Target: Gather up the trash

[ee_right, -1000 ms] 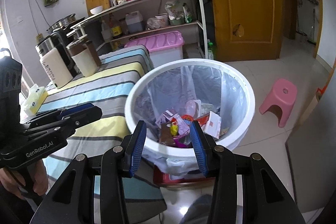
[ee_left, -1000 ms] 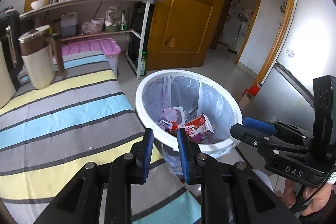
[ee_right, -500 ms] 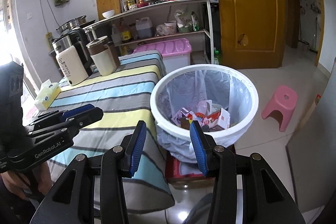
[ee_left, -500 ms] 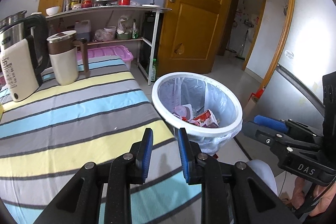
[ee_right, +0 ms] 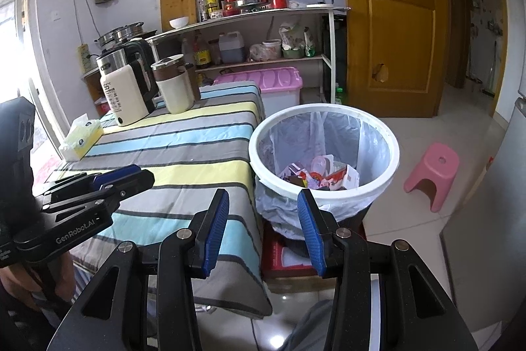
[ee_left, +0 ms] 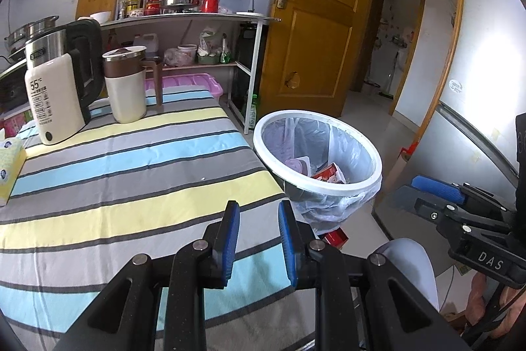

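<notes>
Pulling back from the bin — both tools sit further off it than 1 s ago, when they hung right over the rim w/ the rubbish filling the space between the pads. Left tool (ee_left: 256,232) is empty, pads spread a moderate gap, nothing pinched; it now hovers over the striped cloth of the desk (ee_left: 131,186). Right tool (ee_right: 263,229) is also empty, pads spread wider, over the desk's near corner w/ the bin ahead and to its right.

Reading that change: a drop looks done, and the hands seem to be swinging round toward the desk for the next piece. Progress is hard to rate — no loose trash shows on the cloth.

Outward from the tools: the white bin (ee_right: 391,173), lined w/ a clear bag, stands on the floor touching the desk's right edge, just beyond the left tool's right pad. Inside lie a red-and-white carton (ee_right: 342,175) and mixed wrappers, well below the rim. On the desk's far end stand a kettle (ee_left: 56,97) and a cream jug (ee_left: 126,87), w/ a tissue box (ee_right: 80,138) at the left edge — none look like rubbish. Behind, a shelf w/ bottles; on the floor, a pink stool (ee_right: 434,170).
</notes>
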Tool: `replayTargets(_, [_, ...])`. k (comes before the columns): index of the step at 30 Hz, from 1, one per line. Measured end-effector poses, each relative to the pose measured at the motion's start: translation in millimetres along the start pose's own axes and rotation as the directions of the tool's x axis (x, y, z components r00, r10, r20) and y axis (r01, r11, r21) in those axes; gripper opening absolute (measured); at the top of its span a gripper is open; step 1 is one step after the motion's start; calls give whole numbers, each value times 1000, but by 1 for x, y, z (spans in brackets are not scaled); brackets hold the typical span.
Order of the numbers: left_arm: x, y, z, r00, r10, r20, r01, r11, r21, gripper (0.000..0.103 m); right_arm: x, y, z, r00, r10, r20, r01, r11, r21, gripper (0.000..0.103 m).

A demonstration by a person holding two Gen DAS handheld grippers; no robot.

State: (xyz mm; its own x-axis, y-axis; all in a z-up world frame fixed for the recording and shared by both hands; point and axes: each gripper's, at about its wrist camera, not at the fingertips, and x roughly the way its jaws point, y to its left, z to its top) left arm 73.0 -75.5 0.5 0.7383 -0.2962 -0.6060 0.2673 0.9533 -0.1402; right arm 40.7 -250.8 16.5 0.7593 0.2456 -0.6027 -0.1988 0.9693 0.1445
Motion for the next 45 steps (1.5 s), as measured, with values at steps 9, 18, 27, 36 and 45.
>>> replayTargets(9, [-5,0,-4,1000,2,1,-2,1000,1,24,-4,3,-4,1000,-1,-2,1,1000,-9,44])
replayTargets(18, [-9,-1,-4,1000,10,3,-10,1000,3,24,-6,3,-5,1000,-3,2,3,1000,-8,44])
replayTargets(27, [-10,-2,-4,1000,18,4,-18,1000,8,24,-6,3,-5,1000,-2,3,2,1000,-9,44])
replayTargets(36, [-10,-2,-3,1000,27,4,-27,1000,8,24,-6,3,-5,1000,-2,1,2,1000,-10,45])
replayTargets(45, [-10,-1,-5,999,40,4,-40,999,7,24,-7,2,-5,1000,0,-2,0,1000,-10,45])
